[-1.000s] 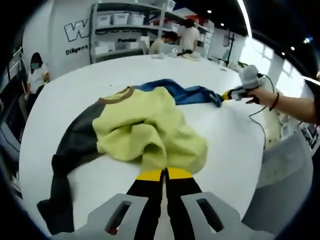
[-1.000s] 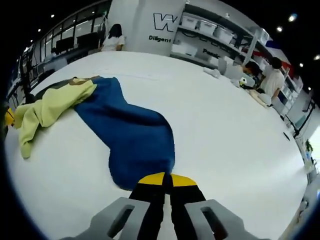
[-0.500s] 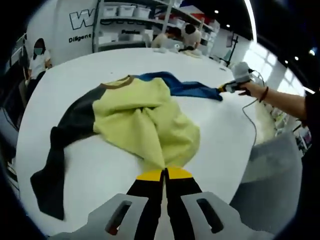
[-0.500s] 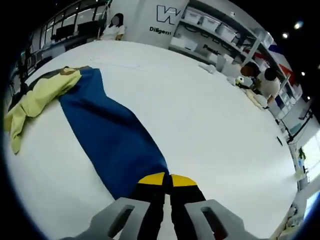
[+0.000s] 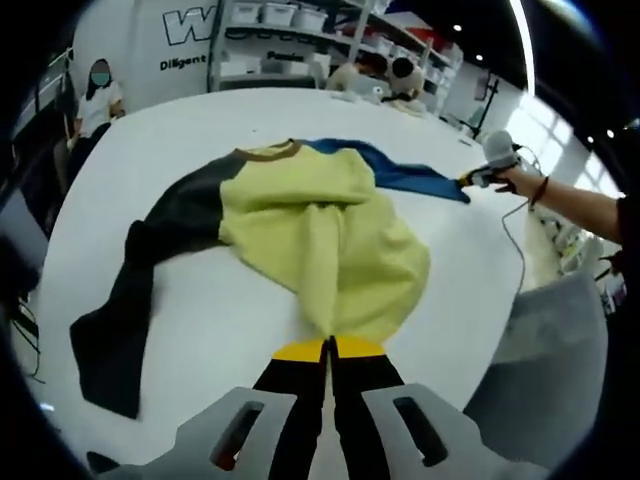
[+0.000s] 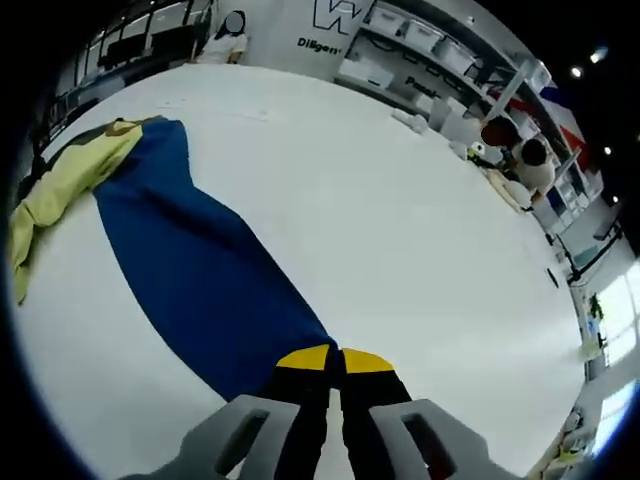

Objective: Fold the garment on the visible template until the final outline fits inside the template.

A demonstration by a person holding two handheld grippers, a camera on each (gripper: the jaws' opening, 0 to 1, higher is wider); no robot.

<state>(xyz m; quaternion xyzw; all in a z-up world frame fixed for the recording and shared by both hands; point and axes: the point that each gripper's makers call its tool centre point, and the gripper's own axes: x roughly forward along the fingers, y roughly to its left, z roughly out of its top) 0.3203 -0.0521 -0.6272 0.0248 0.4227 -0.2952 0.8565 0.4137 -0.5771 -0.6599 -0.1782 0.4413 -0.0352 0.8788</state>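
1. We judge the task to be at its start: the garment (image 5: 300, 230) lies spread out on the white desk (image 5: 200, 340), not yet folded, and we can make out no template outline on the desk, so we cannot tell where the final shape must fit.

2. Our left gripper (image 5: 329, 352) is clenched on the lower hem of the yellow body, close to the desk edge nearest us. The cloth runs in a ridge from the jaws up toward the collar.

3. Our right gripper (image 6: 333, 361) is clenched on the end of the blue sleeve (image 6: 190, 270), which is drawn out long and fairly flat across the desk. In the left gripper view we see this same gripper, in a hand (image 5: 515, 180), at the far right edge of the desk with the sleeve end in it.

4. What appears done is only the laying out: the blue sleeve is extended. All the folding is left, in our judgement: both sleeves in over the body, then the body doubled.

5. The garment is a long-sleeved top with a pale yellow body, a brown collar band (image 5: 268, 152), one blue sleeve and one dark grey sleeve (image 5: 140, 290). The yellow body is rumpled, with folds bunched along its middle.

6. The dark grey sleeve trails toward the desk's left edge, bent partway and lying loose. It will need straightening before it is folded in.
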